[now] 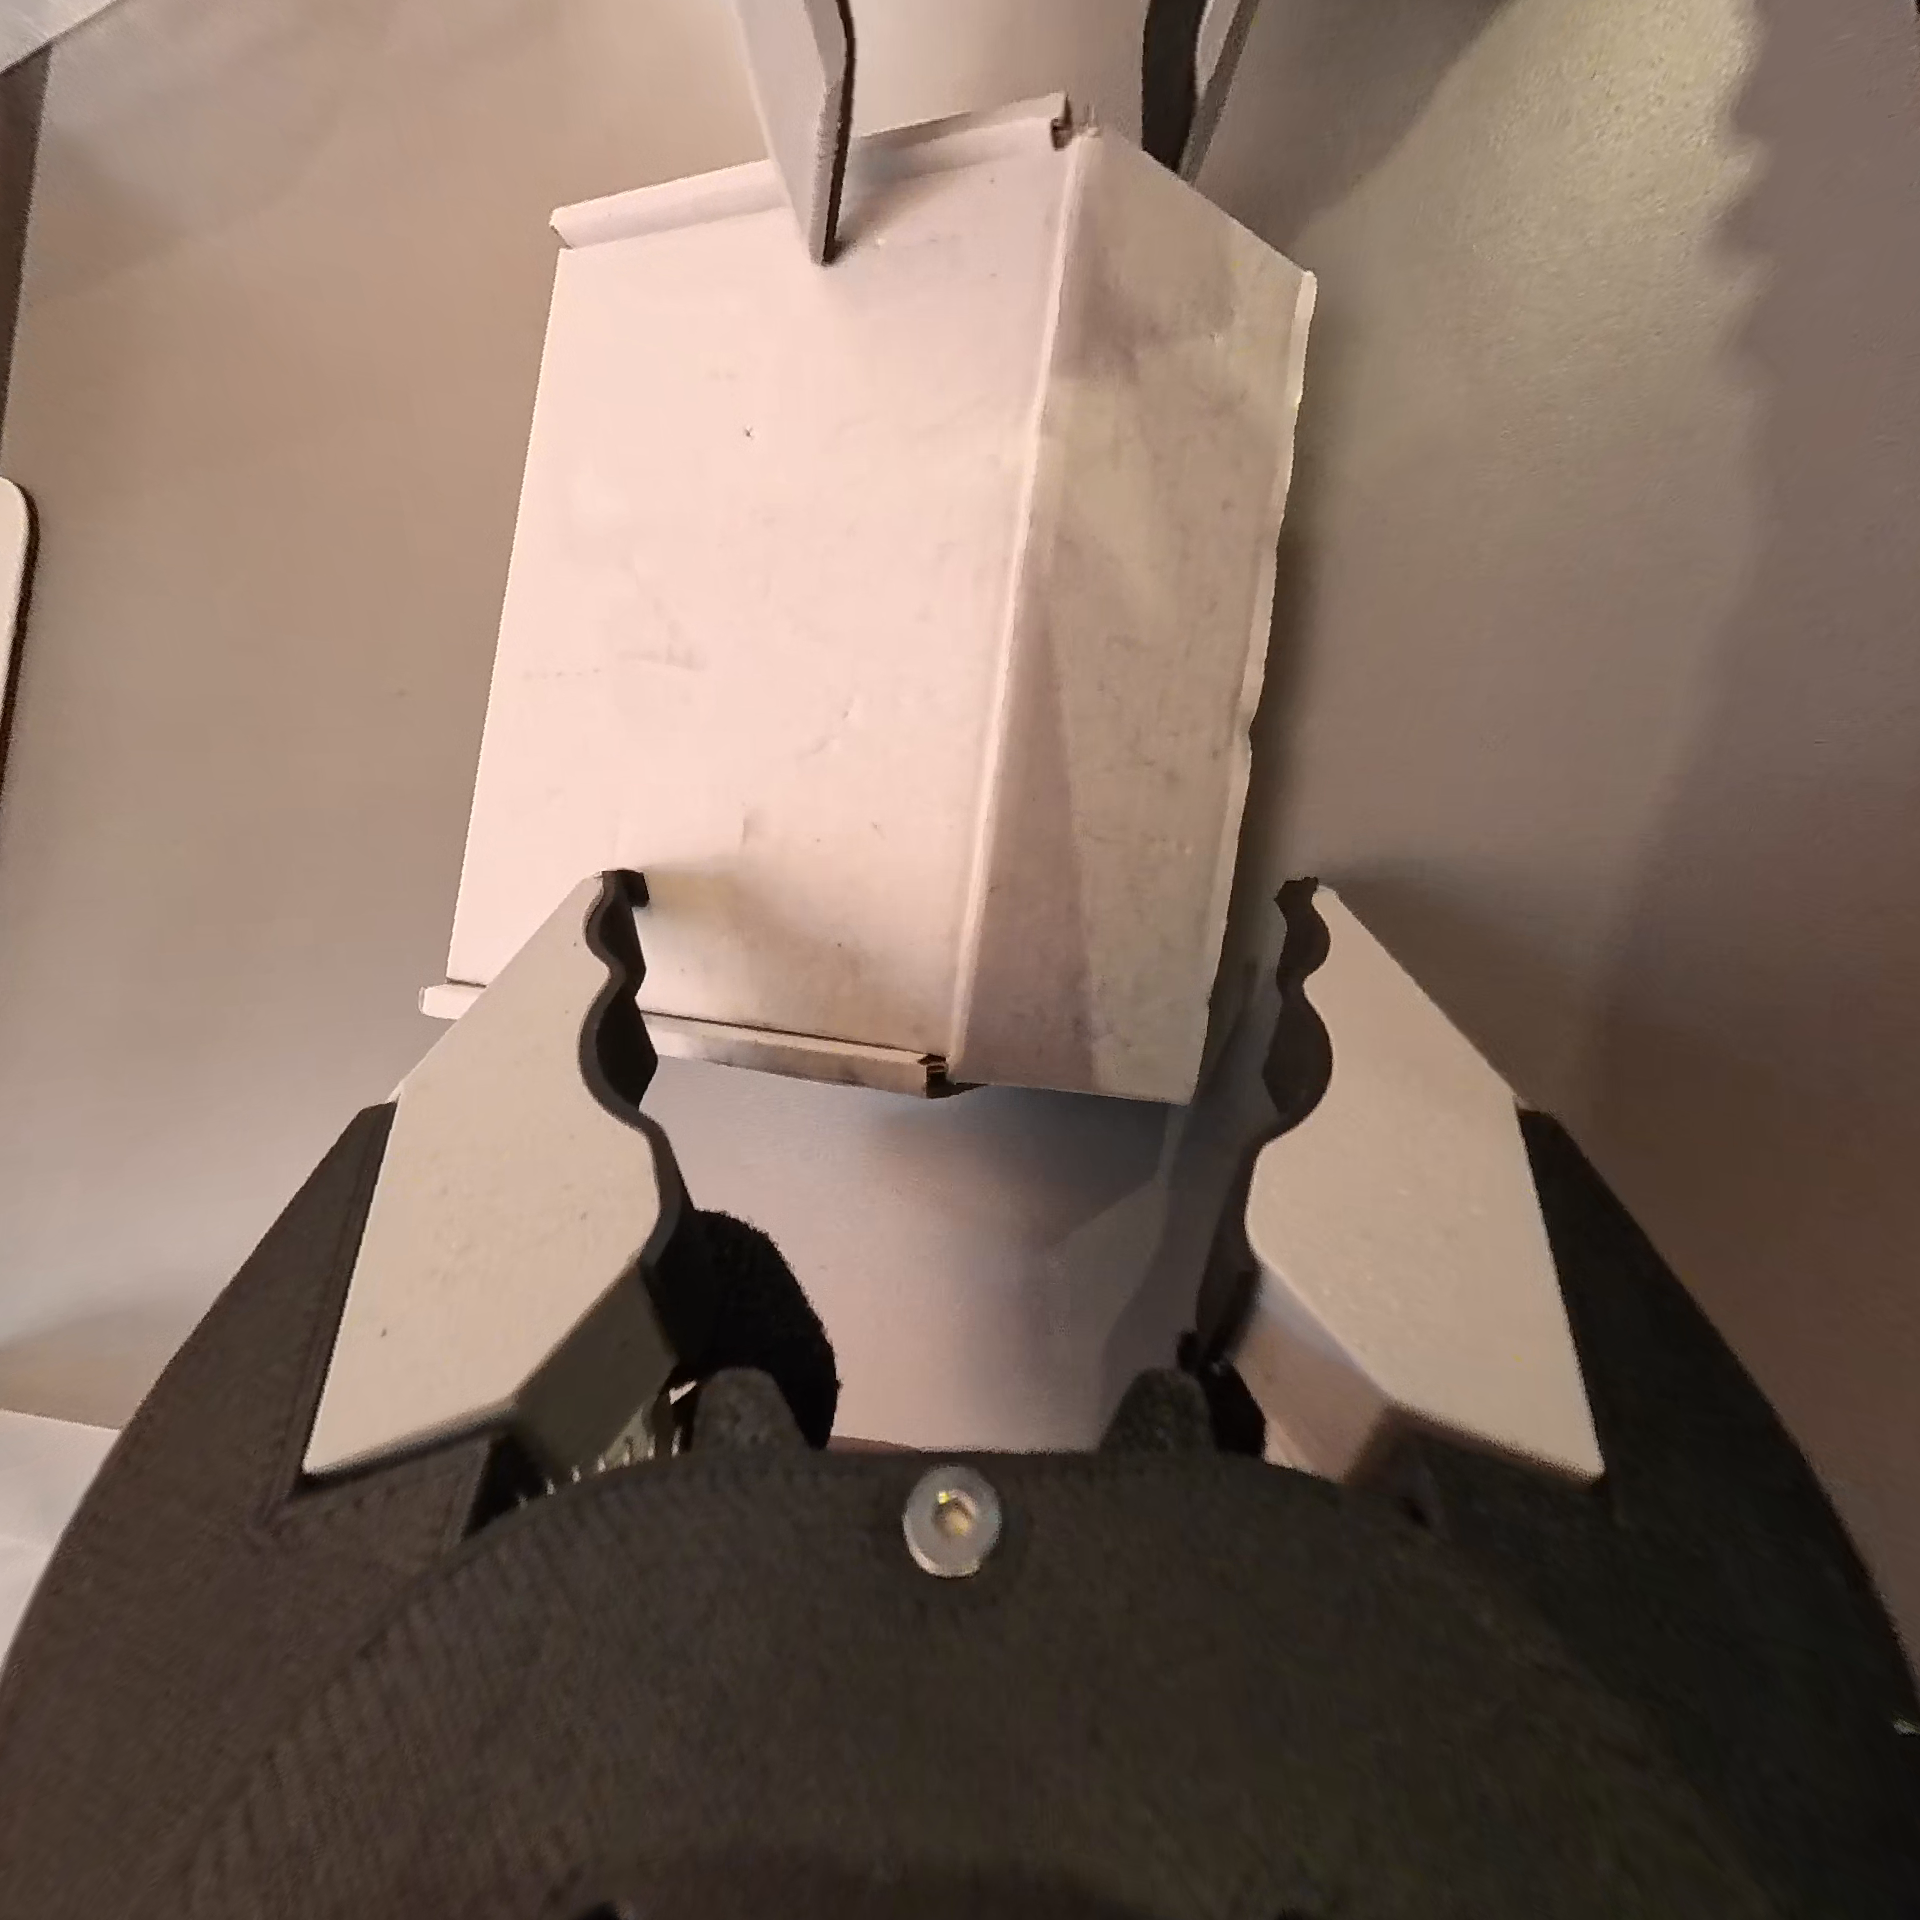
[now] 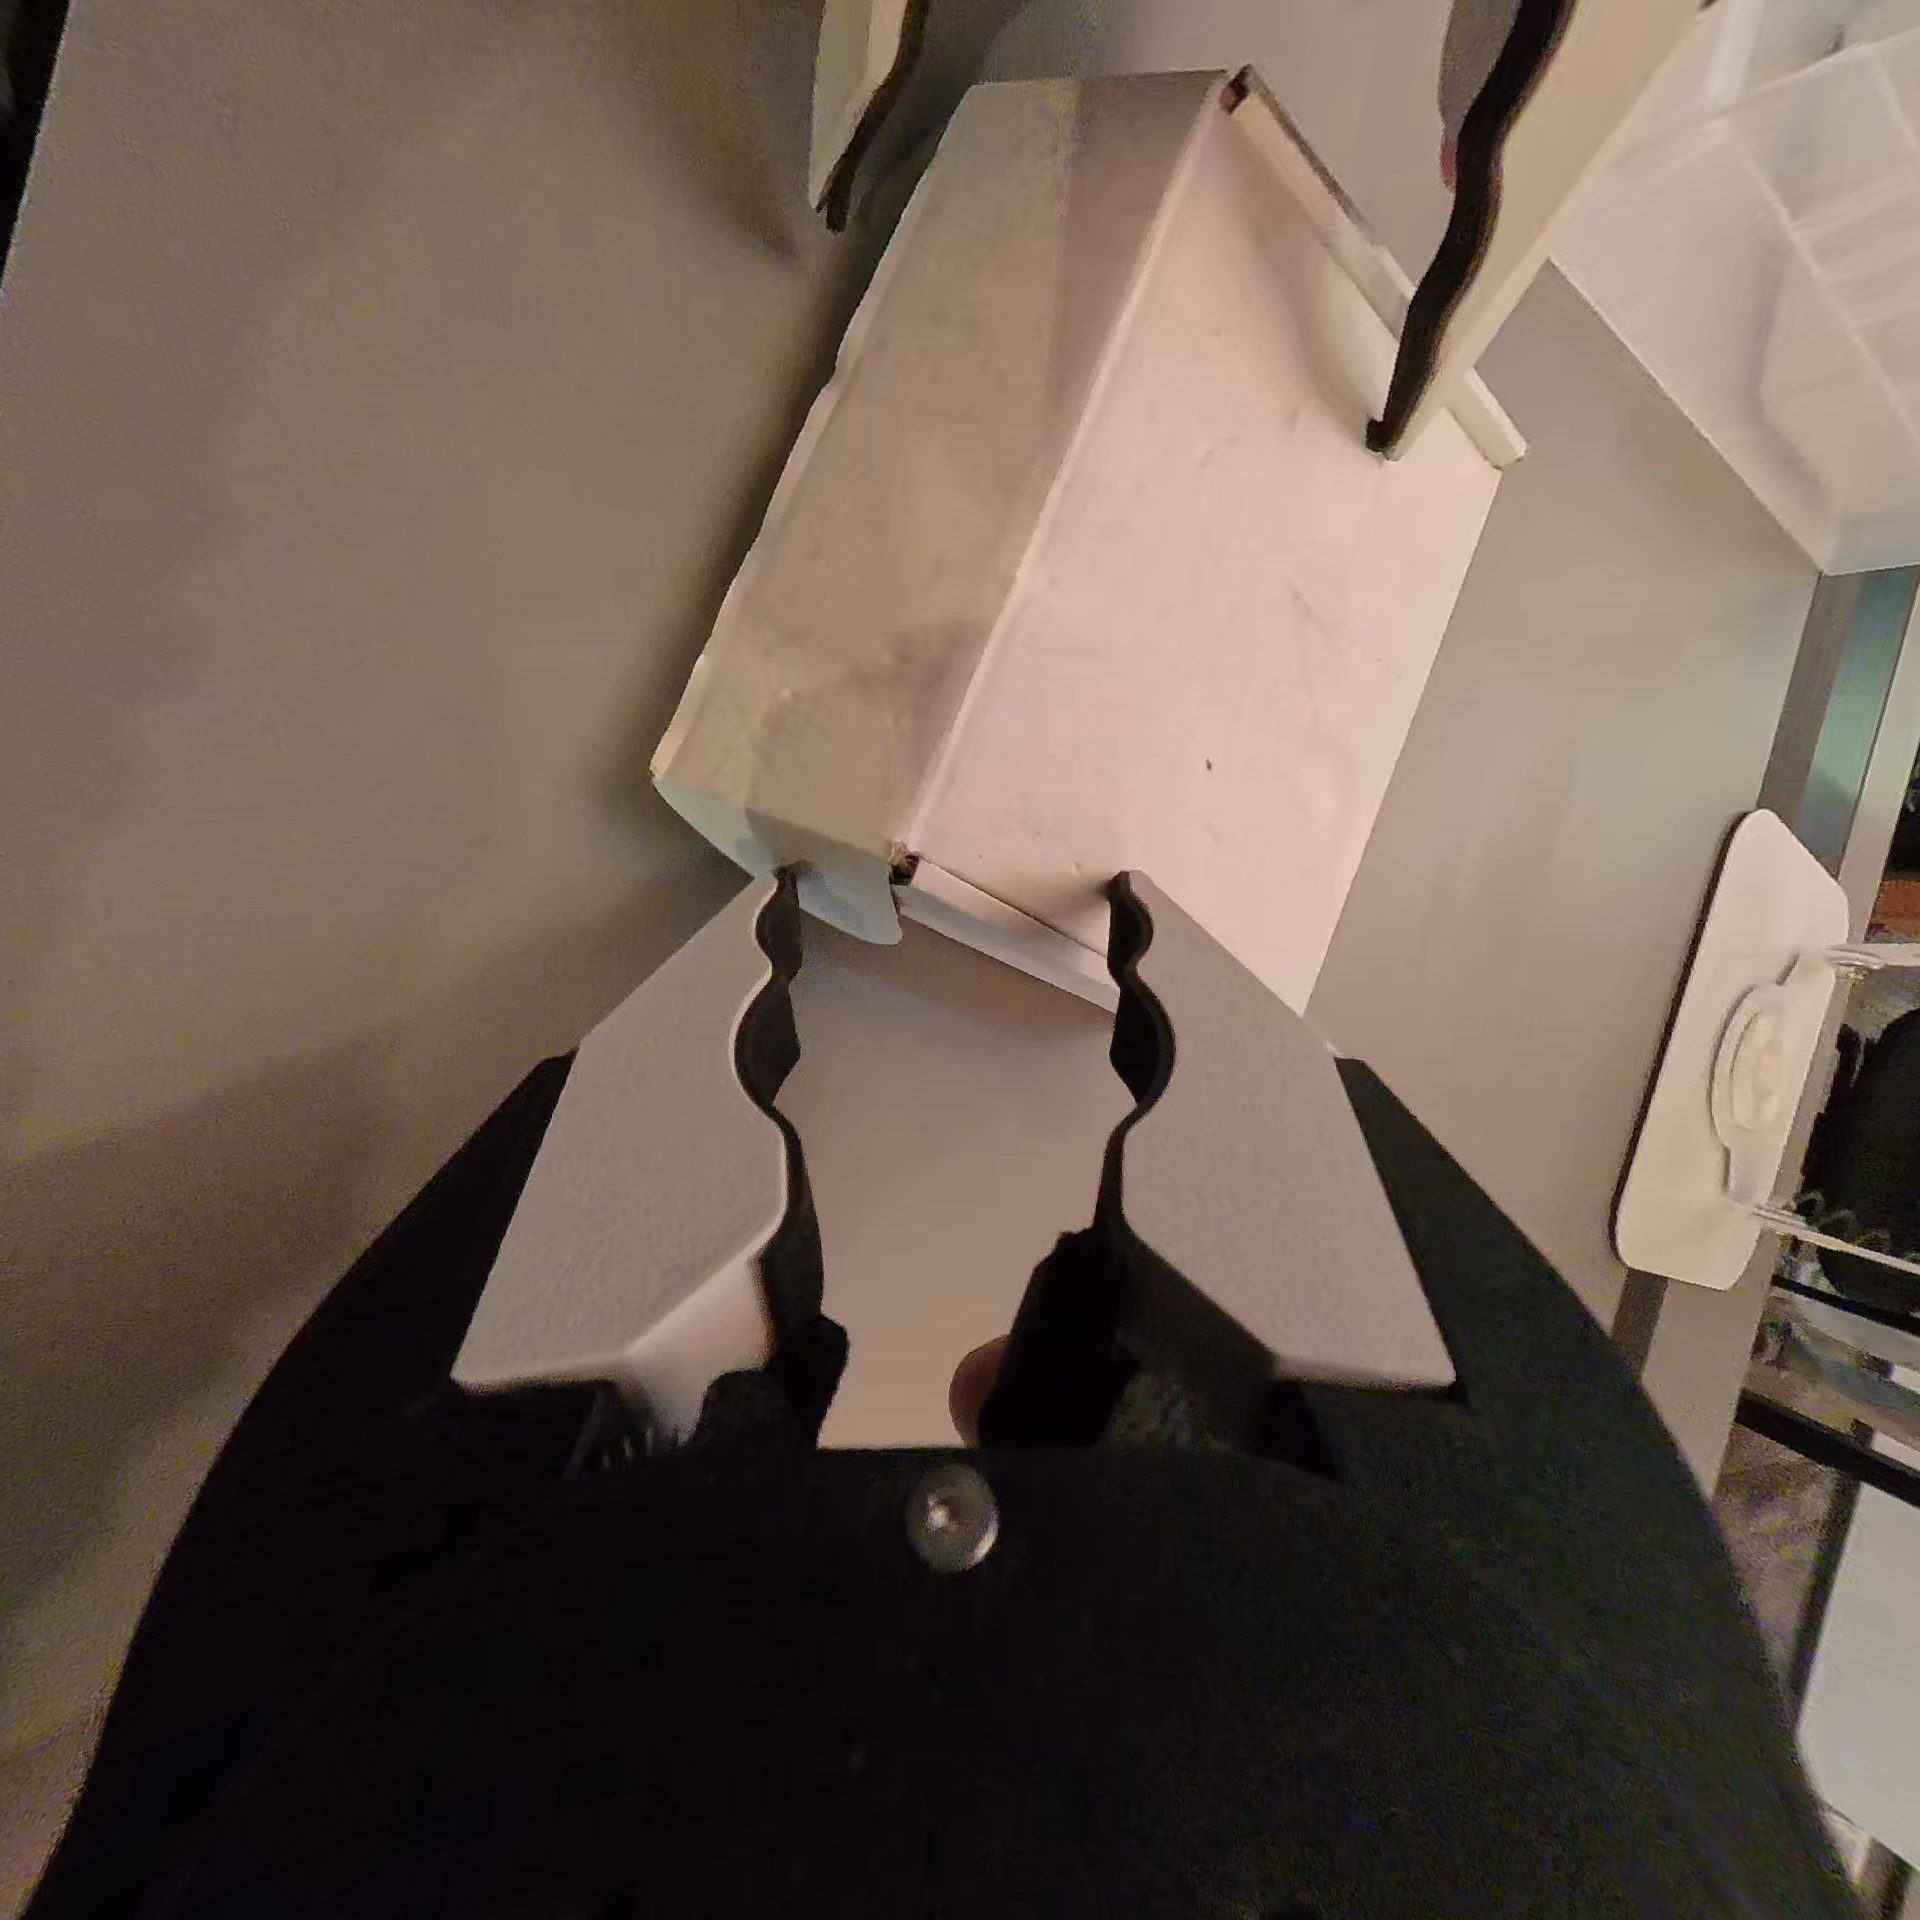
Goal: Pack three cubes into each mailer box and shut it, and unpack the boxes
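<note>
A white mailer box lies shut on the grey table, its lid smudged and creased; it also shows in the right wrist view. No cubes are in sight. My left gripper is open at the box's near end. Its left fingertip rests on the lid's edge and the right finger is beside the side wall. My right gripper is open at the opposite end, straddling a corner, with one fingertip on the lid. Each gripper shows at the far end of the box in the other's view.
A clear plastic bin stands at the table's far right. A white plate with a clear hook hangs at the table's right edge, with a metal frame beyond it. A white rounded card shows at the left edge.
</note>
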### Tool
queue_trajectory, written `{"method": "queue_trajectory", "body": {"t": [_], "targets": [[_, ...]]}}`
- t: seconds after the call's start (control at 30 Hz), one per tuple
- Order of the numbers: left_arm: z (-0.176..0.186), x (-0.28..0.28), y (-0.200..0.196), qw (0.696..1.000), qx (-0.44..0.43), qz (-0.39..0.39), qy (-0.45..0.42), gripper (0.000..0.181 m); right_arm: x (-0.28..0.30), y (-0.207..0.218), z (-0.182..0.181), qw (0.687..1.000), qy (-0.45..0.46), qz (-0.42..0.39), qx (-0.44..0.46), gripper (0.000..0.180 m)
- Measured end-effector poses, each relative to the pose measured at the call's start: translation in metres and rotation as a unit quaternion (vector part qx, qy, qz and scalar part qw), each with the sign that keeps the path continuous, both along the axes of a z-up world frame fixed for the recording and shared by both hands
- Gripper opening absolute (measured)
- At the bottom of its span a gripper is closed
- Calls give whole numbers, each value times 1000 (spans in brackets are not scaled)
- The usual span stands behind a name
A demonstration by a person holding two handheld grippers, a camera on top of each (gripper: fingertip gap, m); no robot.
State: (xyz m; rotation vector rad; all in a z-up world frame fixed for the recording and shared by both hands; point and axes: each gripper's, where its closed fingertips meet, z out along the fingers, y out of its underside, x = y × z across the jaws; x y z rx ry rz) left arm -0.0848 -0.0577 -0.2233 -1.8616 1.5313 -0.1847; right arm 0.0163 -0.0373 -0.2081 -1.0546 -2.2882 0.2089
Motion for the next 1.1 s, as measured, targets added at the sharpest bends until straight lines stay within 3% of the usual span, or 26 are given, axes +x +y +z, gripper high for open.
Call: {"method": "queue_trajectory", "body": {"t": [0.43, 0.9, 1.0, 1.1], "targets": [[0, 1, -1, 1000, -3, -3, -15, 122, -1, -4, 4, 992, 38, -29, -117, 61], [0, 2, -1, 1000, -10, -5, -26, 127, -9, -9, 16, 948, 94, -67, -296, 55], [0, 1, -1, 1000, -9, -7, -21, 125, -10, -8, 16, 952, 98, -58, -284, 48], [0, 1, -1, 1000, -9, -11, -17, 124, -4, -11, 15, 963, 67, -38, -258, 58]]}}
